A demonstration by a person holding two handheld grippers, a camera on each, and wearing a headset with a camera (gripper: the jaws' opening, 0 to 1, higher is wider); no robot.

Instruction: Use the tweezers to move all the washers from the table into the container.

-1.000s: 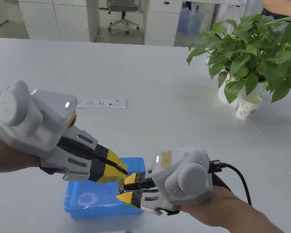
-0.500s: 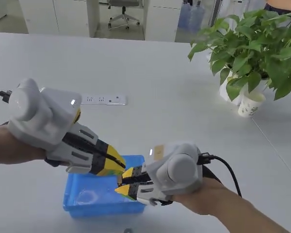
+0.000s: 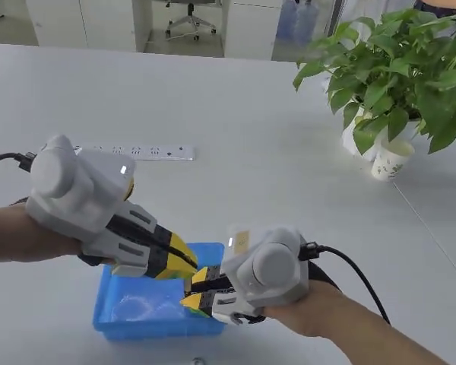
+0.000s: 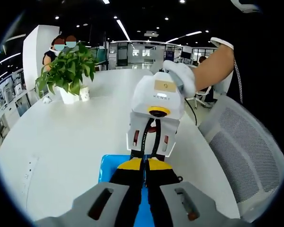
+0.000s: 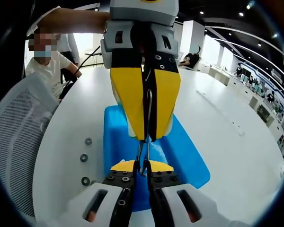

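Note:
A blue container (image 3: 129, 315) sits on the white table near me, with my two grippers meeting tip to tip above its right end. My left gripper (image 3: 187, 264) comes in from the left, its yellow jaws pressed together. My right gripper (image 3: 198, 292) faces it from the right. In the right gripper view thin metal tweezers (image 5: 147, 118) run from the left gripper's closed yellow jaws down into my right gripper (image 5: 142, 166), which is shut on their lower end. Three small washers (image 5: 84, 157) lie on the table left of the container (image 5: 187, 156). My left gripper (image 4: 145, 164) has its tips together.
A white power strip (image 3: 137, 152) lies on the table beyond the grippers. A potted green plant (image 3: 387, 84) stands at the far right. A mesh office chair (image 4: 246, 142) is beside the table edge. A black cable (image 3: 357, 274) trails from the right gripper.
The view has shifted a little. Both grippers have stayed tip to tip over the blue container, and the right gripper has edged slightly left, closer to the left one.

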